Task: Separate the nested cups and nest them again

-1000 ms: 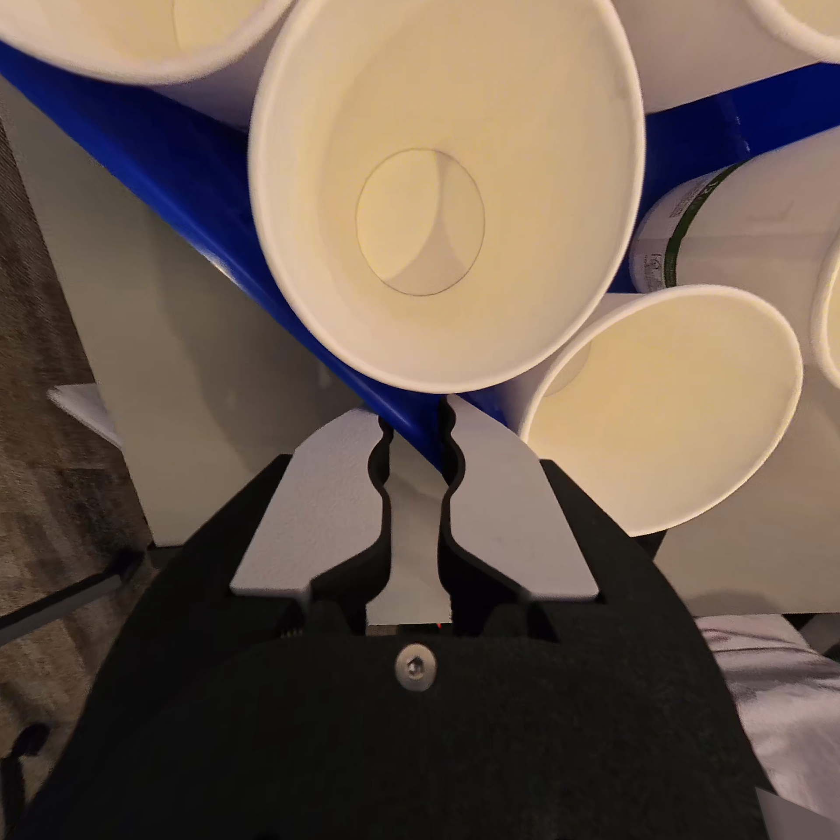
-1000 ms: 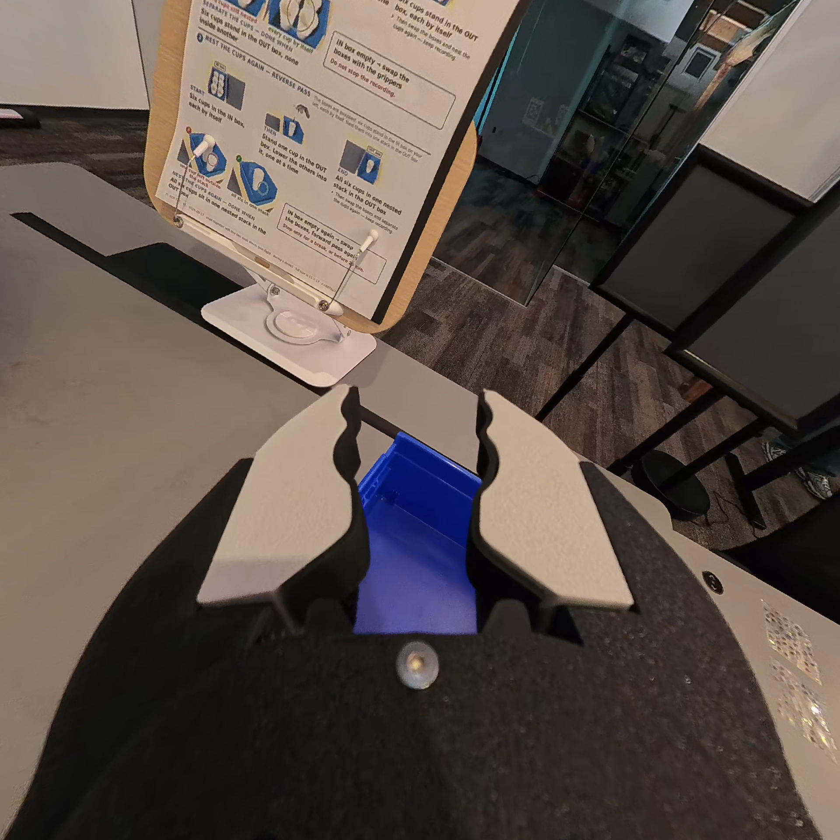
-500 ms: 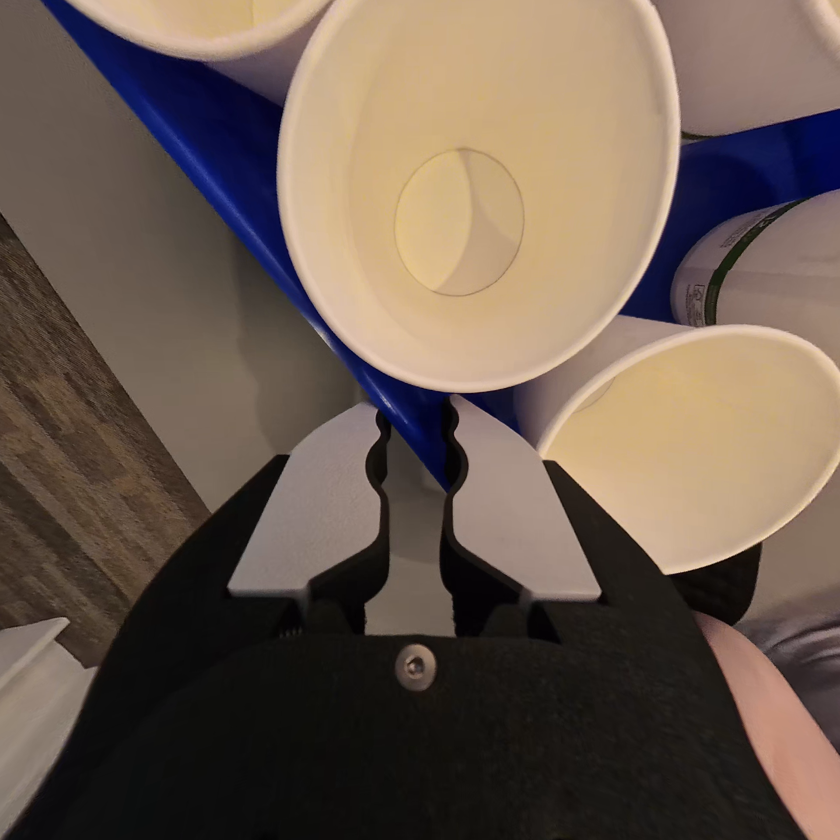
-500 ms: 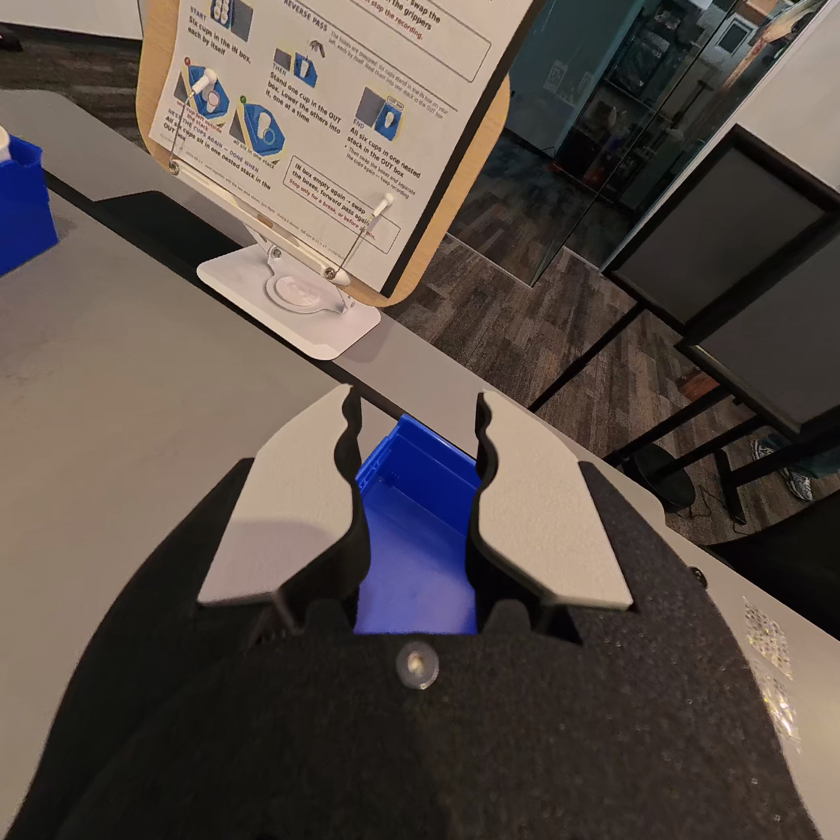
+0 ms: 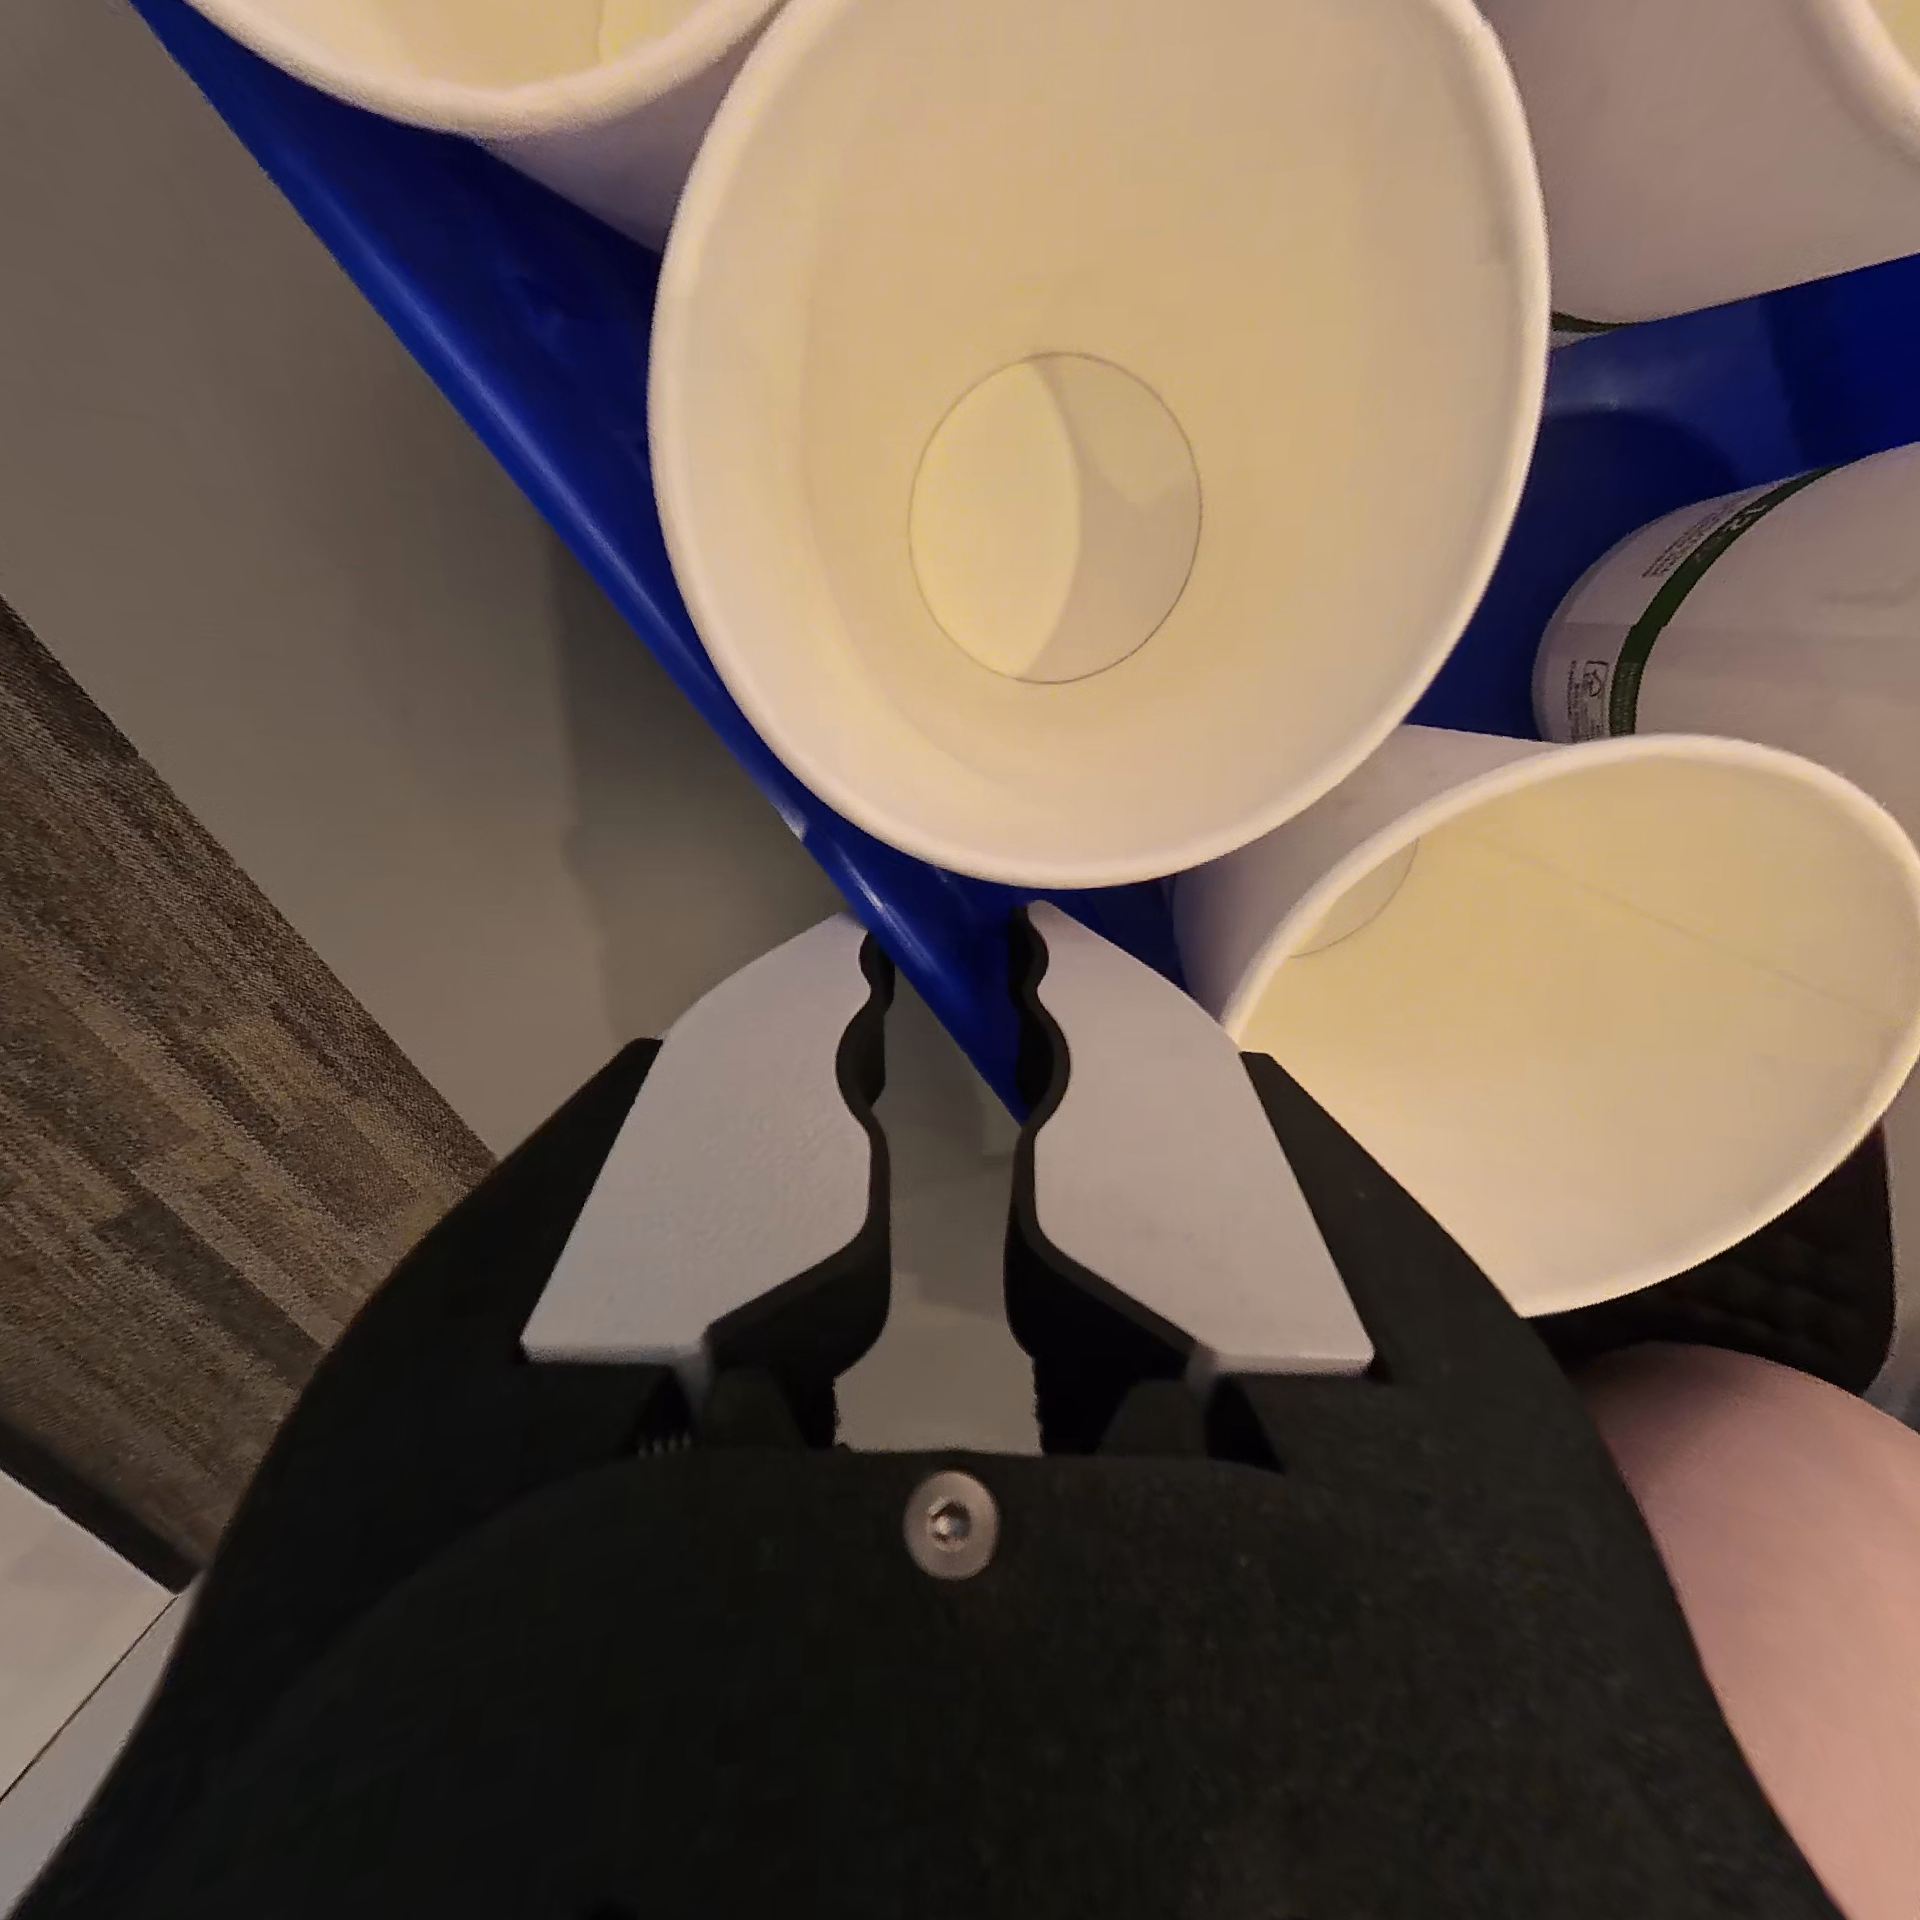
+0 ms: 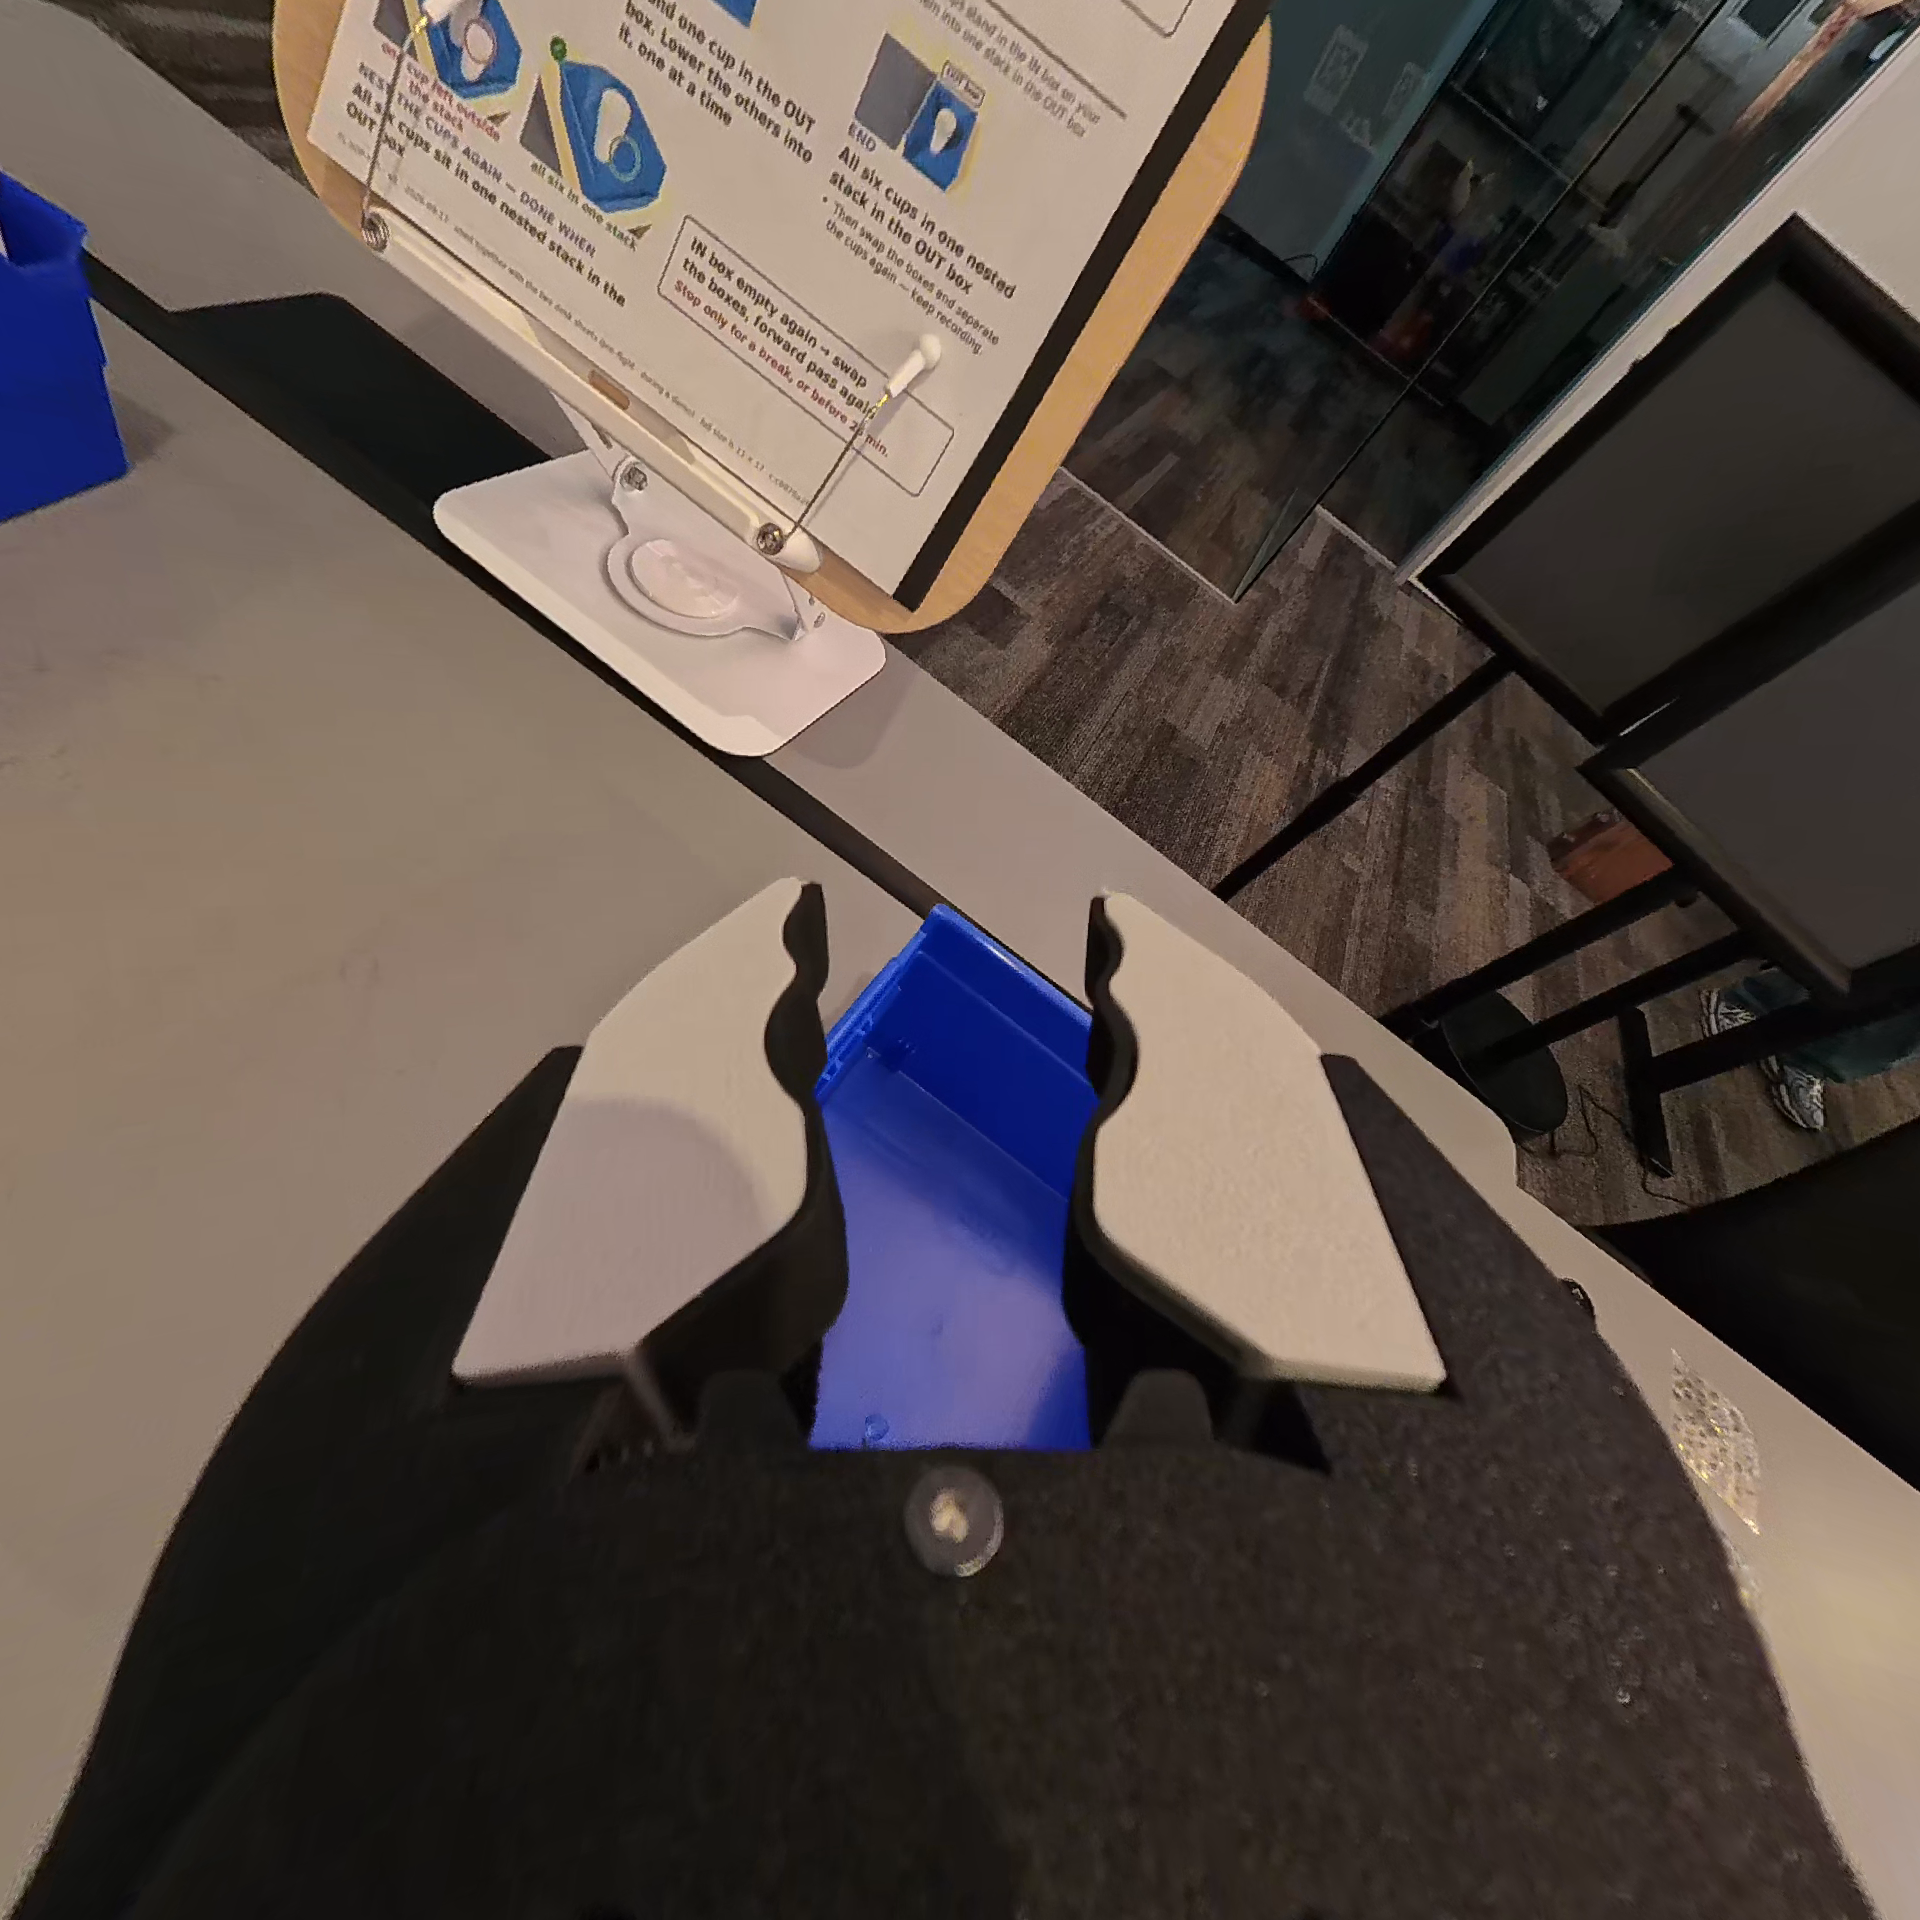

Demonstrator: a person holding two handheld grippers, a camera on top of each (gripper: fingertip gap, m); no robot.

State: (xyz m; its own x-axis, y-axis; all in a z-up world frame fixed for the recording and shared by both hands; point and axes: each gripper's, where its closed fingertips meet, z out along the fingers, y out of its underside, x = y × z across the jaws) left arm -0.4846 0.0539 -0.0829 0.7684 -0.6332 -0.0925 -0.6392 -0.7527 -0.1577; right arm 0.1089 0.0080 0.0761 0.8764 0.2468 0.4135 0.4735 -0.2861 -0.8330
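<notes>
In the left wrist view our left tool (image 5: 945,940) has its jaws closed narrow on the rim of a blue bin (image 5: 457,301), whose wall runs from the upper left of the frame down between the fingertips. White paper cups stand in that bin. One open cup (image 5: 1091,436) fills the centre top. A second cup (image 5: 1538,1018) sits at the right, just beside it. Parts of more cups show at the top left (image 5: 499,62) and along the right edge (image 5: 1714,623). The grey table (image 5: 260,520) lies at the left of the frame.

In the right wrist view our right tool (image 6: 951,899) stands with its jaws apart over a second blue bin (image 6: 956,1164), which looks empty in the part we see. We cannot tell whether the tool grips it. An instruction board on a white stand (image 6: 727,312) is at the top centre.
</notes>
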